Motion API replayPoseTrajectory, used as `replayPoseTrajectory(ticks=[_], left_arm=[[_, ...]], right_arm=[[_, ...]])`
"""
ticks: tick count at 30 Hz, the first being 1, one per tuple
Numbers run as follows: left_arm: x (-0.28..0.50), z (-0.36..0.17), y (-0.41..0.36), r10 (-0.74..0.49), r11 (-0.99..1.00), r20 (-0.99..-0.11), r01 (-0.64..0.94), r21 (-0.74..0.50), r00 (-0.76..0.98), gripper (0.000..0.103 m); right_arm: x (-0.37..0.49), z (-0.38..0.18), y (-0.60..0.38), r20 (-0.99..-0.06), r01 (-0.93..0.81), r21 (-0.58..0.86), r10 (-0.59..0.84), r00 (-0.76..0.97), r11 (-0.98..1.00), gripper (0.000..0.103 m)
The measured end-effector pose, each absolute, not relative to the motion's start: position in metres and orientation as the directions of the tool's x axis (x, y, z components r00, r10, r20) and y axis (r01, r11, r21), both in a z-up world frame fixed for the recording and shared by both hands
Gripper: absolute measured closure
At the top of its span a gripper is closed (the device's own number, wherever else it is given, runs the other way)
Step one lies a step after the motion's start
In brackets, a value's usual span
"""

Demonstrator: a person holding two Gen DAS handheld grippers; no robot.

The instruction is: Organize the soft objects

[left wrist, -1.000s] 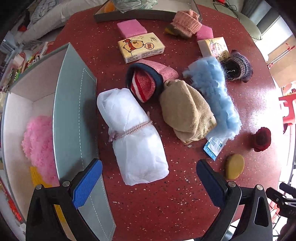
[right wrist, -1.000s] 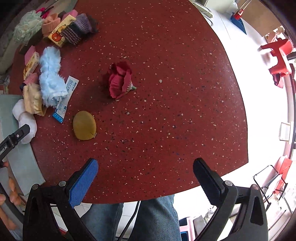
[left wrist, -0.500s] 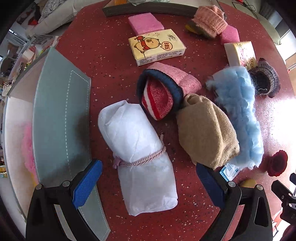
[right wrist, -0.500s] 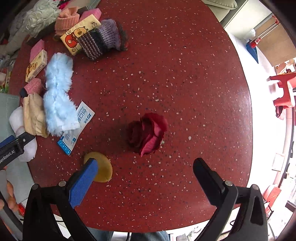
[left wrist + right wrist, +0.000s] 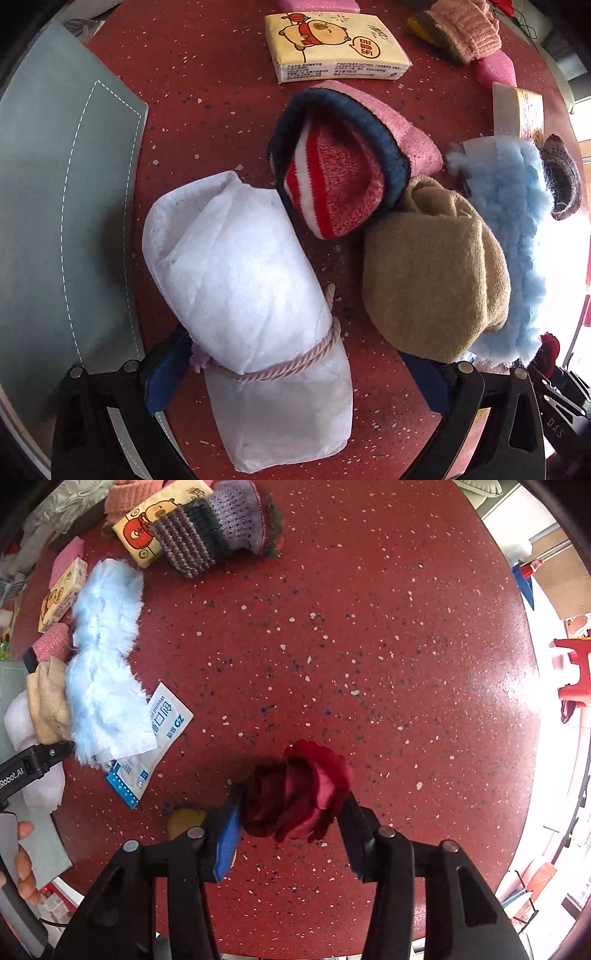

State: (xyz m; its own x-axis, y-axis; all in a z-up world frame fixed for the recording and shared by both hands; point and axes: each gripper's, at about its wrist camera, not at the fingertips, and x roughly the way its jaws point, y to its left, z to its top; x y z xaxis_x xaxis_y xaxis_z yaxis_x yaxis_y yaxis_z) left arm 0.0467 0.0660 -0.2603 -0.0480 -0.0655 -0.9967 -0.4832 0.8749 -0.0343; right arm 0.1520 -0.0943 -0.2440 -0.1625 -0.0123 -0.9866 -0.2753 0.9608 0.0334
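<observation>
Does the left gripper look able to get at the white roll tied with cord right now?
Probably yes: the left gripper stands open astride the white roll, nothing lying over it, with the tan cloth just beside.

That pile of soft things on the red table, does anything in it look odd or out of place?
Yes. A flat printed paper packet lies half tucked under the fluffy blue piece. It is the one thing there that is not soft. Nothing looks spilled or torn.

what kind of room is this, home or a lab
Probably a home living or dining area: a round red speckled table strewn with knitted socks, tissue packs, and a red plastic stool on the floor.
</observation>
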Motion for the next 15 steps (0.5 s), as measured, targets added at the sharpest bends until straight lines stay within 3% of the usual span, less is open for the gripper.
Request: replayPoseTrajectory(ticks=[5, 8, 10, 15], left_arm=[[0.051, -0.261, 0.067, -0.082, 0.874, -0.994, -0.484, -0.034, -0.077, 0.000], [0.058, -0.262, 0.081, -0.086, 0.877, -0.994, -0.478, -0.041, -0.072, 0.014], [0.060, -0.256, 0.080, -0.078, 0.888, -0.996, -0.458, -0.047, -0.049, 0.035], [0.065, -0.247, 0.071, -0.047, 0.928, -0.998, -0.373, -0.027, -0.043, 0.046]], right_arm=[[0.160, -0.238, -0.099, -0.989, -0.244, 0.062, 0.026, -0.149, 0.968, 0.064], [0.162, -0.233, -0.117, -0.988, -0.199, 0.095, 0.067, -0.141, 0.975, 0.064], [0.162, -0.228, -0.124, -0.987, -0.176, 0.113, 0.090, -0.134, 0.978, 0.064], [0.155, -0.217, -0.151, -0.983, -0.138, 0.143, 0.124, -0.136, 0.980, 0.064]])
